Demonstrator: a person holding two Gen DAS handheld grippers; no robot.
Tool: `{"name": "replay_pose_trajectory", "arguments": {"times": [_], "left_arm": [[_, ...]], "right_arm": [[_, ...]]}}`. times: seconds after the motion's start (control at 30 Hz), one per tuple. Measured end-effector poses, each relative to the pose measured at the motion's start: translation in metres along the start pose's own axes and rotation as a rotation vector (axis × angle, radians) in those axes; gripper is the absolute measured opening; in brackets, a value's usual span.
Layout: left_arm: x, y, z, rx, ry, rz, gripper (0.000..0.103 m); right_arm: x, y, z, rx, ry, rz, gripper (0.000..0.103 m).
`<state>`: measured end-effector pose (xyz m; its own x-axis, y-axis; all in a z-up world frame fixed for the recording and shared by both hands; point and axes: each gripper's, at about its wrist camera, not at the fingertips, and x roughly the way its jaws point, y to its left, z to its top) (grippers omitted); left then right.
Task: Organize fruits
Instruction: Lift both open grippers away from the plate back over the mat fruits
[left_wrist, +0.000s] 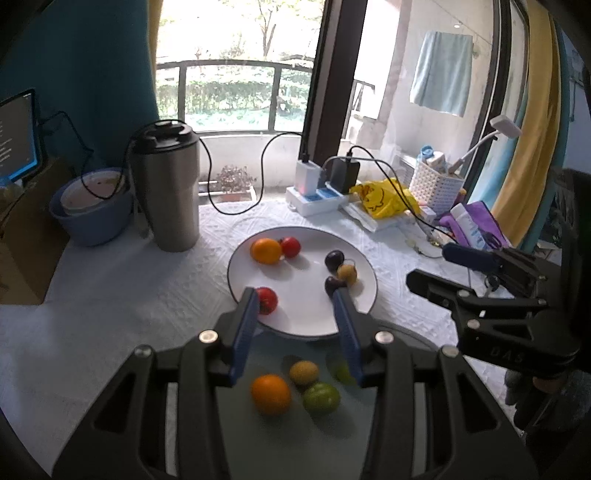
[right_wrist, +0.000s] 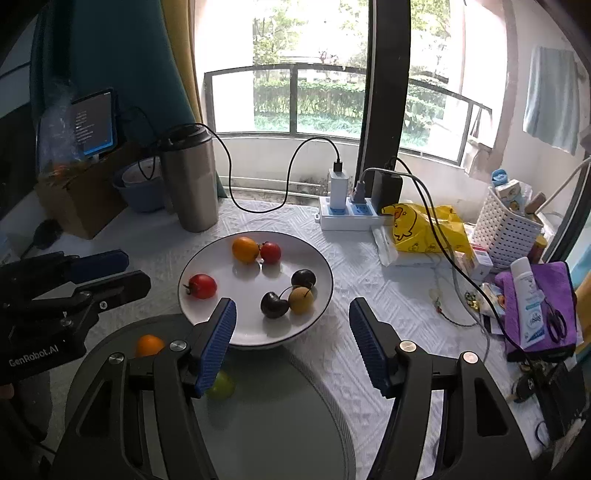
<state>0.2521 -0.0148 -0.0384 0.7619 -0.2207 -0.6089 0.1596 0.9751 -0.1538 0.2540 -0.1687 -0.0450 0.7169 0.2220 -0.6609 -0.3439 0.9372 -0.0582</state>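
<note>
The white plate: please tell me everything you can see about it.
The white plate is round and shallow, glossy like ceramic, with a thin dark rim line. It lies flat on the white cloth, and its near edge overlaps a grey round tray. It holds six small fruits: one orange, two red, two dark, one yellow-brown. No gripper touches it.

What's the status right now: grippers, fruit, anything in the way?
Left gripper open, empty; right gripper open, empty. Six fruits on the white plate, four on the grey plate. Nothing blocking either plate.
</note>
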Motion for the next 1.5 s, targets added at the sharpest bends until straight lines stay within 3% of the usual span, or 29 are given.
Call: {"name": "replay_pose_trajectory", "arguments": {"times": [0.5, 1.07, 1.4, 1.5], "left_arm": [[-0.024, -0.006, -0.036, -0.013, 0.015, 0.010, 0.044], [0.034, -0.031, -0.077, -0.028, 0.208, 0.056, 0.044], [0.055, -0.030, -0.077, -0.009, 0.247, 0.074, 0.044], [0.056, -0.029, -0.077, 0.001, 0.249, 0.063, 0.036]], "right_arm": [[-0.035, -0.002, -0.030, 0.017, -0.014, -0.014, 0.067], [-0.009, -0.019, -0.073, 0.038, 0.065, 0.063, 0.067], [0.014, -0.006, -0.077, 0.031, 0.107, 0.158, 0.067], [0.021, 0.003, -0.077, 0.020, 0.124, 0.175, 0.067]]}}
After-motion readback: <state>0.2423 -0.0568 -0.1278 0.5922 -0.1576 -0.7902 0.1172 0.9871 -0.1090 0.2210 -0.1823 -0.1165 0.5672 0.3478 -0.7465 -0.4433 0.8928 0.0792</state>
